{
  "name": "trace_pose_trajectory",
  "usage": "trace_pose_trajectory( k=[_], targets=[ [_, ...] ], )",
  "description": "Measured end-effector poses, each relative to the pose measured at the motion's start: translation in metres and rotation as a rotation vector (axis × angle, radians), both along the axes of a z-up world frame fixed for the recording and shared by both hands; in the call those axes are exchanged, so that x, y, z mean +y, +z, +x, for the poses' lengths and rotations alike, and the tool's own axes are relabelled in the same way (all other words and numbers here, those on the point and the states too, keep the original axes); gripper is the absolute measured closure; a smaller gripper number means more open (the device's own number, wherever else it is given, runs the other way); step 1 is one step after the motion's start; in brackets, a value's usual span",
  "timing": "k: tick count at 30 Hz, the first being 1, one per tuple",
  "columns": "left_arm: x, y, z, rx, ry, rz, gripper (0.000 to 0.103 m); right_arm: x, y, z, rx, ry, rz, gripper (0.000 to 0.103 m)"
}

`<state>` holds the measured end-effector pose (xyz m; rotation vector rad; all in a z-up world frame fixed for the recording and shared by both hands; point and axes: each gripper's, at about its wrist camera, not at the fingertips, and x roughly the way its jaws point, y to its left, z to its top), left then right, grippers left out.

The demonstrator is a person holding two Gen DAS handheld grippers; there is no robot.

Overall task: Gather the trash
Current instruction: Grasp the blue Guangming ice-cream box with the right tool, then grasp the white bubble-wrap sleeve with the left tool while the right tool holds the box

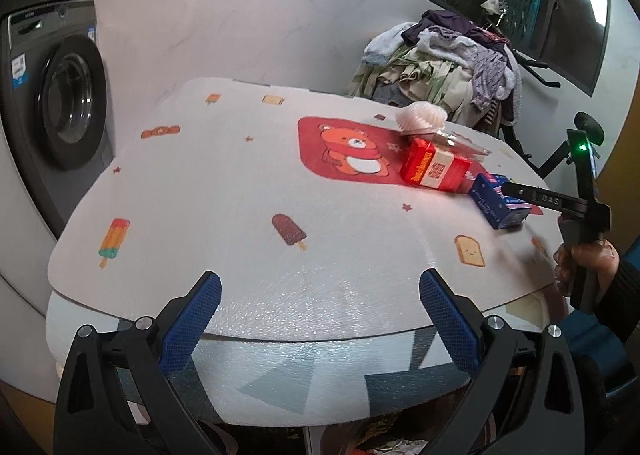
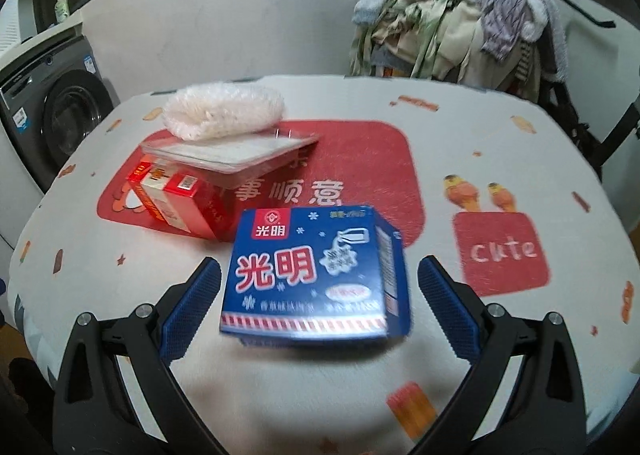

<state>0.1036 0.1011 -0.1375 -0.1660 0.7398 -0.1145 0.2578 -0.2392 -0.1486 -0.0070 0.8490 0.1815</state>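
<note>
Between the spread right claw, blue carton, edges blurred.

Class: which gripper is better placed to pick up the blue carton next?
Right. The right gripper is open with the blue carton between its fingers; the left gripper hangs open at the table's near edge, far away.

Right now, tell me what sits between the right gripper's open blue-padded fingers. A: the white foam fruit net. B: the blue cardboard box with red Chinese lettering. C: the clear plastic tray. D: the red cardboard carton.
B: in the right wrist view the blue cardboard box lies on the table between the open right gripper's pads, untouched; the other items lie farther back.
</note>
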Motion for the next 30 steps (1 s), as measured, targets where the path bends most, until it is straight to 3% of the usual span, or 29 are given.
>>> trace_pose_trajectory(
  k=[5,7,8,9,15,19,24,28,30],
  targets=[
    [0.003,-0.008,0.007,0.021,0.009,-0.013,0.006,0.006,-0.018,0.013,0.057,-0.02,0.018,0.006],
    [0.002,-0.009,0.01,0.028,0.006,-0.021,0.006,0.01,-0.023,0.013,0.06,-0.026,-0.02,0.006],
    [0.001,-0.01,0.011,0.031,0.004,-0.025,0.006,0.012,-0.024,0.013,0.061,-0.023,-0.031,0.008],
    [0.0,-0.01,0.013,0.035,0.001,-0.029,0.006,0.013,-0.024,0.012,0.059,-0.01,-0.021,0.02],
    [-0.008,0.007,0.044,0.026,-0.057,-0.091,0.006,0.012,-0.019,0.003,0.003,0.009,0.009,0.021],
    [-0.016,0.039,0.099,0.02,-0.091,-0.153,0.006,-0.002,-0.015,0.0,-0.026,-0.073,0.038,0.021],
    [-0.065,0.069,0.195,0.033,-0.202,-0.19,0.006,-0.022,-0.015,0.001,-0.022,-0.152,0.11,0.021],
    [-0.114,0.061,0.264,0.146,-0.292,-0.178,0.006,-0.028,-0.016,0.0,-0.018,-0.149,0.14,0.021],
    [-0.132,0.055,0.289,0.164,-0.283,-0.141,0.006,-0.031,-0.017,0.0,-0.017,-0.16,0.155,0.021]
  ],
)
